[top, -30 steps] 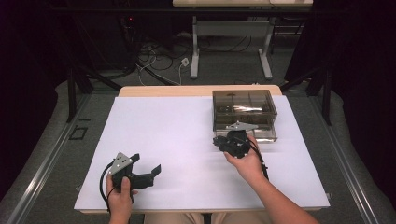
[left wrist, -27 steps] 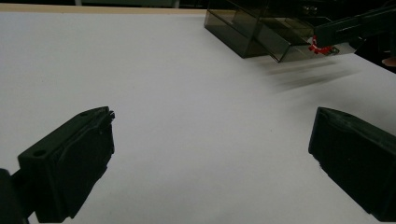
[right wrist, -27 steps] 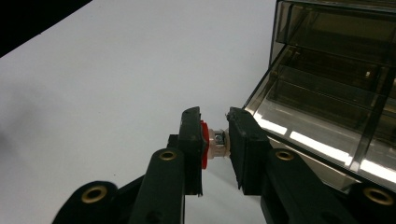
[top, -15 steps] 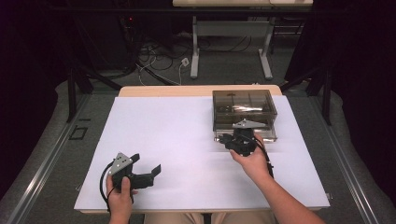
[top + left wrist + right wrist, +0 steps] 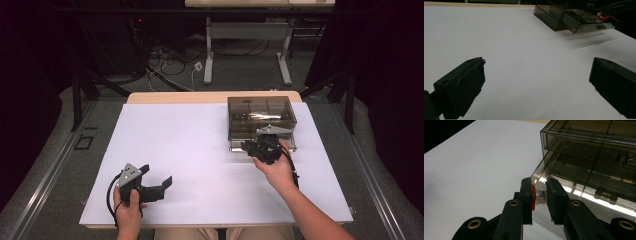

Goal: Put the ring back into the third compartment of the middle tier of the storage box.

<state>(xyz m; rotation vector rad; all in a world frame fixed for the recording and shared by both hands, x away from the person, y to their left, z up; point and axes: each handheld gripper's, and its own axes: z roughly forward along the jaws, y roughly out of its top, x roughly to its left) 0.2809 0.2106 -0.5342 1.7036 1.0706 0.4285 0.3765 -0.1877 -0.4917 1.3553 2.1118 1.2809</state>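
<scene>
The small part [image 5: 539, 196], a red disc with a white collar and a metallic stub, sits clamped between the jaws of the right gripper [image 5: 538, 195], which is closed down upon it just in front of the lowest drawer [image 5: 584, 195] of the smoked transparent drawer box [image 5: 260, 116]. That drawer stands pulled out toward the near side, its clear front wall just beyond the jaw tips; the box itself rests on the far right of the white surface [image 5: 200, 145]. Judged from this arrangement, the pick-up is done and the drawer is already open, while placing the part inside the drawer, releasing it, and pushing the drawer shut remain to be done. The part is apart from the drawer floor and not yet over it, as far as the right gripper view allows. The drawer's front wall lies between the part and the compartment, so the gripper would probably need to clear that edge first. Small metallic items are faintly visible inside the drawers; what they are cannot be told. The left gripper [image 5: 150, 184] rests near the left front of the surface, well apart from the box, its jaws wide apart and holding nothing. Beyond the surface lie cables [image 5: 170, 60] on the floor and a table frame [image 5: 247, 45].
</scene>
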